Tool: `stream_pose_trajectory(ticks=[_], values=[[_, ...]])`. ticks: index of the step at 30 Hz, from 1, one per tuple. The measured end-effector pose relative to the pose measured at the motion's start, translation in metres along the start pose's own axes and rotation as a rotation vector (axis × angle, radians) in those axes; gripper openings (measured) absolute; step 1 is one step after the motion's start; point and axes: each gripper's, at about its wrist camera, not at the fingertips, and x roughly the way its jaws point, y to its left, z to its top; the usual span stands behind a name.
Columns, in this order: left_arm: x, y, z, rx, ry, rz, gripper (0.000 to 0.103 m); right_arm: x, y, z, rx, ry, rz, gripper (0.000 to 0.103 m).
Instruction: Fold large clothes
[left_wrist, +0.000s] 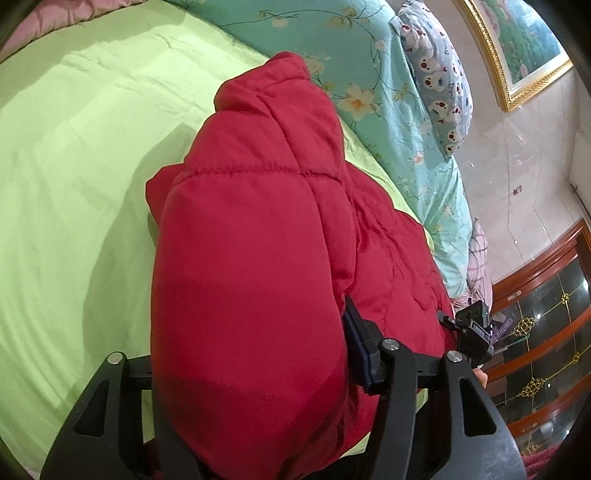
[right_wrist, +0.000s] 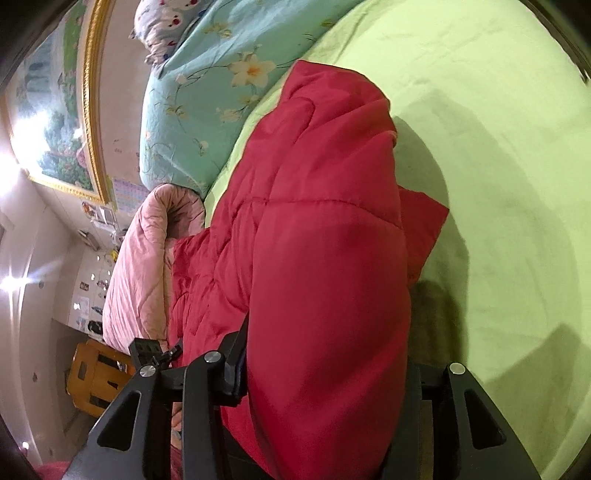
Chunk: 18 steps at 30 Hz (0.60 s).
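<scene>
A red quilted padded jacket hangs bunched between both grippers over a light green bed sheet. My left gripper is shut on a thick fold of the jacket; one finger shows on its right side, the other is hidden under the fabric. In the right wrist view the same red jacket fills the middle. My right gripper is shut on another fold; its left finger presses the cloth, the right one is hidden. The other gripper's body shows beside the jacket.
A teal floral quilt and a patterned pillow lie along the bed's far side. A pink quilt is rolled at the end. A wooden cabinet, a gold-framed picture and a wooden stool stand beyond the bed.
</scene>
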Motion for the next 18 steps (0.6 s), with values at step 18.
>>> stream_pose_trajectory(ticks=[18], values=[[-0.014,0.020,-0.007,-0.064,0.039,0.100,0.094,-0.006,-0.009,-0.007,0.060,-0.035,-0.055,0.077]])
